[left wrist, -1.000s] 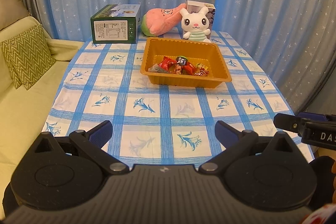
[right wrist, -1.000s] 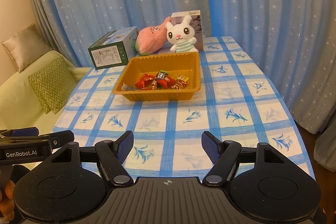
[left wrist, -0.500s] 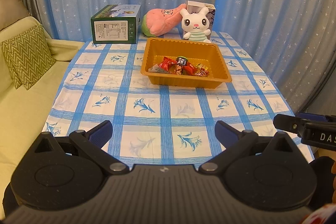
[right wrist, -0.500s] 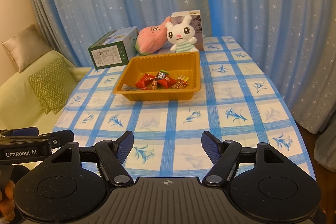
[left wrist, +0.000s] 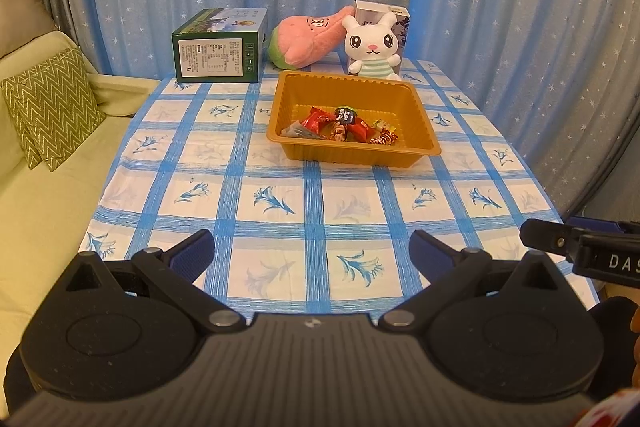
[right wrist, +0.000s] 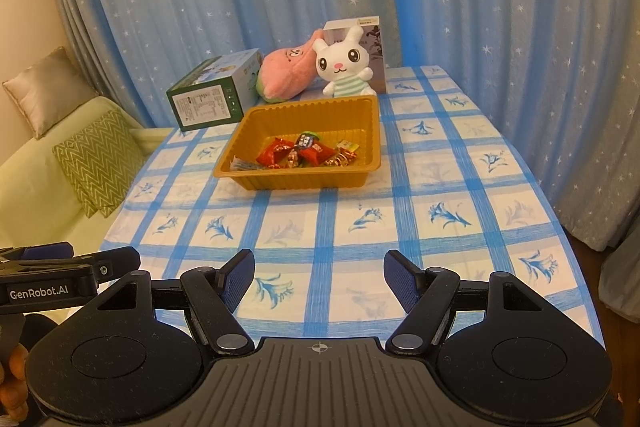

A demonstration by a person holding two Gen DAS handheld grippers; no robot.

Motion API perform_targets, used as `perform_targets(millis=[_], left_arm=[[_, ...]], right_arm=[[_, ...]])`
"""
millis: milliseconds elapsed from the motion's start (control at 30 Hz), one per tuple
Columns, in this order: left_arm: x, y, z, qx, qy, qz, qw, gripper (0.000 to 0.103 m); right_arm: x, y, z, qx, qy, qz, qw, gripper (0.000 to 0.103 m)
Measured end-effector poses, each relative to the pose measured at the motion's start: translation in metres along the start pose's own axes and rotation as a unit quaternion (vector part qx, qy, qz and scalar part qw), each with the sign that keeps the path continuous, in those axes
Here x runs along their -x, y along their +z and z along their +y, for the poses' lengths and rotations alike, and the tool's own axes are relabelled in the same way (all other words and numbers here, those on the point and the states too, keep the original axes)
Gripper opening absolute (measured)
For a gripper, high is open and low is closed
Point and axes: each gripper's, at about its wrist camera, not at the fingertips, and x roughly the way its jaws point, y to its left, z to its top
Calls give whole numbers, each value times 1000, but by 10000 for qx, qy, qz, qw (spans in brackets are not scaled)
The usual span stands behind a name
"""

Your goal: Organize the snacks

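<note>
Straight ahead of left gripper (left wrist: 312, 255), well apart: orange tray (left wrist: 420, 131) on checked worktop (left wrist: 280, 203), holding wrapped snacks (left wrist: 344, 129) bunched toward near wall; beyond tray, green box (left wrist: 218, 47), pink plush (left wrist: 308, 37), white bunny (left wrist: 372, 45) w/ a carton behind; nothing between gripper & tray; left gripper released, holding nothing; right gripper (right wrist: 319, 277) likewise spread wide, tray ahead & slightly left.
</note>
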Motion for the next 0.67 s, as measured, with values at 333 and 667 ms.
perform_targets(millis=[333, 667], left_arm=[[0, 0, 0, 0, -8, 2, 10000, 103], [1, -4, -2, 40, -97, -108, 9999, 103]], right_arm=[[0, -2, 0, -11, -9, 2, 10000, 71], [0, -2, -1, -19, -11, 5, 10000, 71]])
